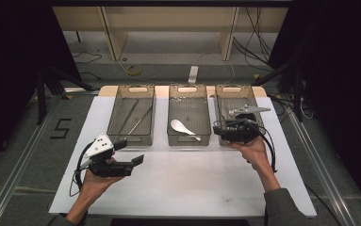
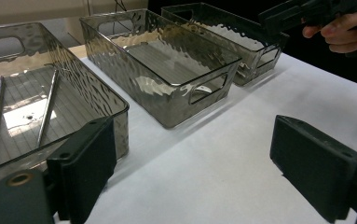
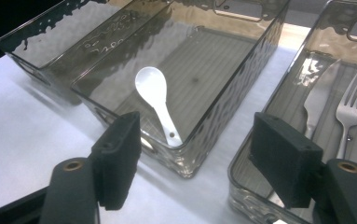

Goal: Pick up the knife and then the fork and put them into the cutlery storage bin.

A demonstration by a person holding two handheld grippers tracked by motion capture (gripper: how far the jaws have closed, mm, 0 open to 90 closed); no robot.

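Observation:
Three smoky clear bins stand side by side on the white table [image 1: 187, 174]. Two metal chopsticks [image 1: 135, 117] [image 2: 45, 109] lie in the left bin [image 1: 112, 113]. A white spoon [image 1: 184, 128] [image 3: 155, 93] rests in the middle bin [image 1: 169, 113]. The right bin [image 1: 218, 101] holds a fork [image 3: 353, 107] and a knife [image 3: 318, 100]. My left gripper [image 1: 130, 151] [image 2: 204, 158] is open above the table, just in front of the left bin. My right gripper [image 1: 217, 131] [image 3: 204, 154] is open with nothing between its jaws, over the near ends of the middle and right bins.
The front half of the white table is bare sheet. Beyond its far edge I see the floor, loose cables and a wooden frame. A metal rail runs along each side of the table. The other hand with its gripper [image 2: 297, 14] appears at top right of the left gripper view.

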